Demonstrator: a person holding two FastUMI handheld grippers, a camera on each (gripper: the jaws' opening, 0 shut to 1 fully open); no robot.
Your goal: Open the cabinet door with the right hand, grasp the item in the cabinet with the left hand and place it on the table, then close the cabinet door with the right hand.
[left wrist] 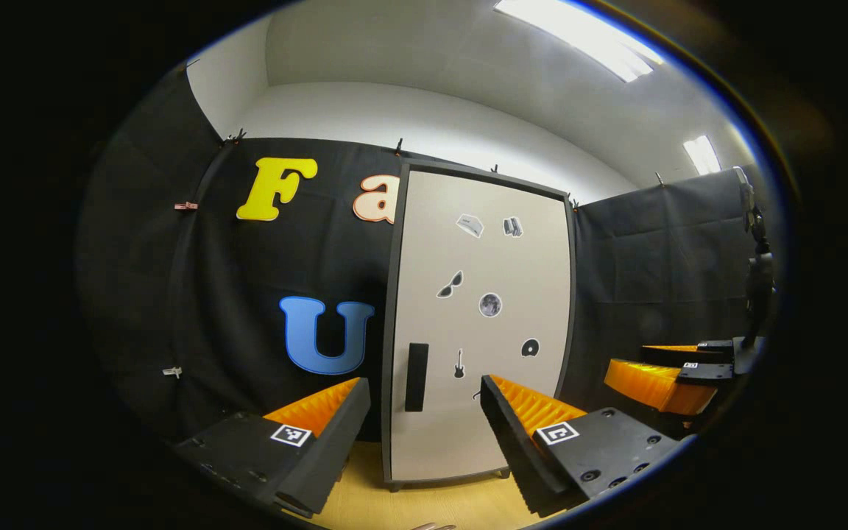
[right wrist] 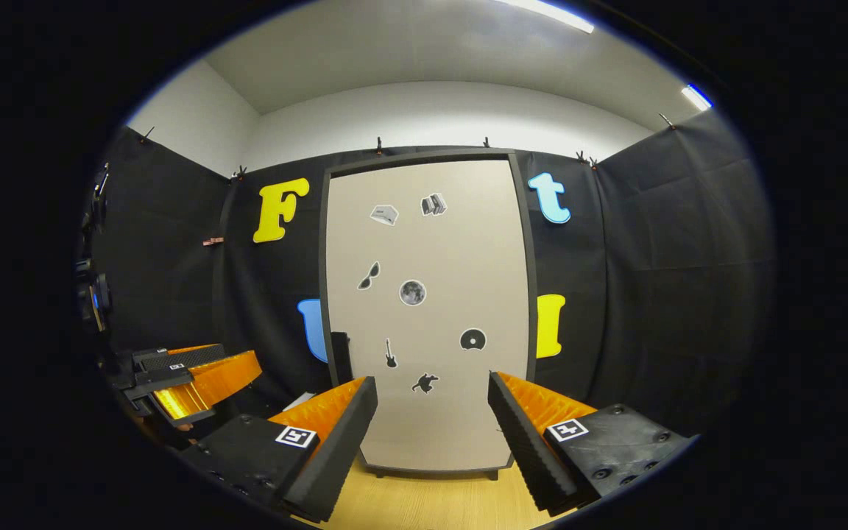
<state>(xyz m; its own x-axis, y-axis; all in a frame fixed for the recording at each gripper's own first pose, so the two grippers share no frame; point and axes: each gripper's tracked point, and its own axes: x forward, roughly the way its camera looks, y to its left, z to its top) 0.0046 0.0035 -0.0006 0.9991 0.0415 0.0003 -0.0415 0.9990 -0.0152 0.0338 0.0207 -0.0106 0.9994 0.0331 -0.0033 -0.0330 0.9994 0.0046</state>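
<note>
Straight ahead of both your hands stands the cabinet [left wrist: 479, 324], upright on the wooden counter [left wrist: 424, 504], backed against the black cloth wall. Its door [right wrist: 424, 309] is shut flush in the dark frame; whatever sits inside is hidden behind it, so you cannot tell the item's place beyond that.

- Door face: pale, dotted with small stickers [right wrist: 412, 292]. Dark vertical handle [left wrist: 416, 376] low on the door's left edge as the left gripper view has it; in the right gripper view it shows as a dark strip at the same edge, partly behind a finger.
- Your left hand-held gripper [left wrist: 424, 412]: fingers spread wide, nothing between them, clear of the cabinet. The door's lower part sits framed in the gap.
- Your right hand-held gripper [right wrist: 431, 412]: likewise spread wide and holding nothing, short of the door, centred on its lower half.
- Each hand-held gripper shows off to the side in the other's view: the right one at the right edge of the left gripper view, the left one at the lower left of the right gripper view. The two are well apart.
- Cabinet rests on short feet [right wrist: 492, 475] on the counter.
</note>
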